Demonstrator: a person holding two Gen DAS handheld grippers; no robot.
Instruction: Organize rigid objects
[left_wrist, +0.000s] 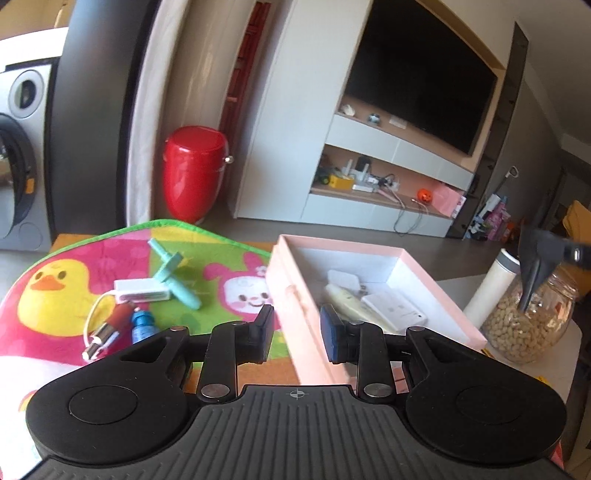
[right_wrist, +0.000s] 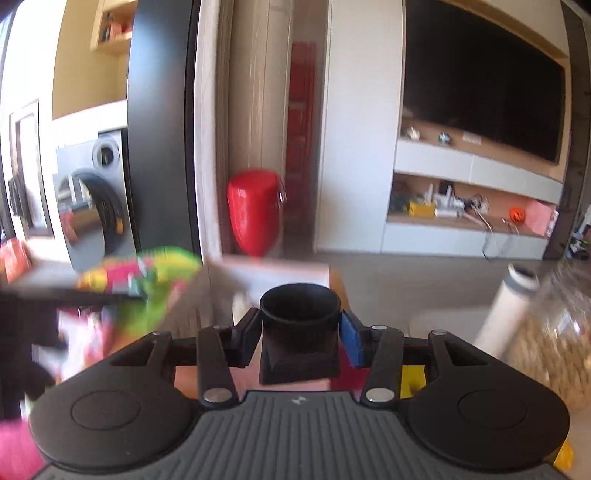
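Observation:
My left gripper (left_wrist: 297, 328) is open and empty, its jaws either side of the near wall of a pink box (left_wrist: 295, 295). The box holds a white device (left_wrist: 395, 308), a cream tube (left_wrist: 347, 299) and a small white piece. On the colourful mat (left_wrist: 66, 288) lie a teal toy (left_wrist: 173, 273), a white adapter with cable (left_wrist: 142, 290), a red-and-silver piece (left_wrist: 110, 325) and a blue bottle (left_wrist: 142, 321). My right gripper (right_wrist: 299, 334) is shut on a black funnel-shaped nozzle (right_wrist: 299, 328); it also shows at the right of the left wrist view (left_wrist: 539, 262). The right wrist view is blurred.
A glass jar of nuts (left_wrist: 528, 321) and a white bottle (left_wrist: 491, 284) stand right of the box; both show in the right wrist view, jar (right_wrist: 554, 332), bottle (right_wrist: 502, 310). A red bin (left_wrist: 194, 171) stands on the floor behind the table. A TV unit fills the back wall.

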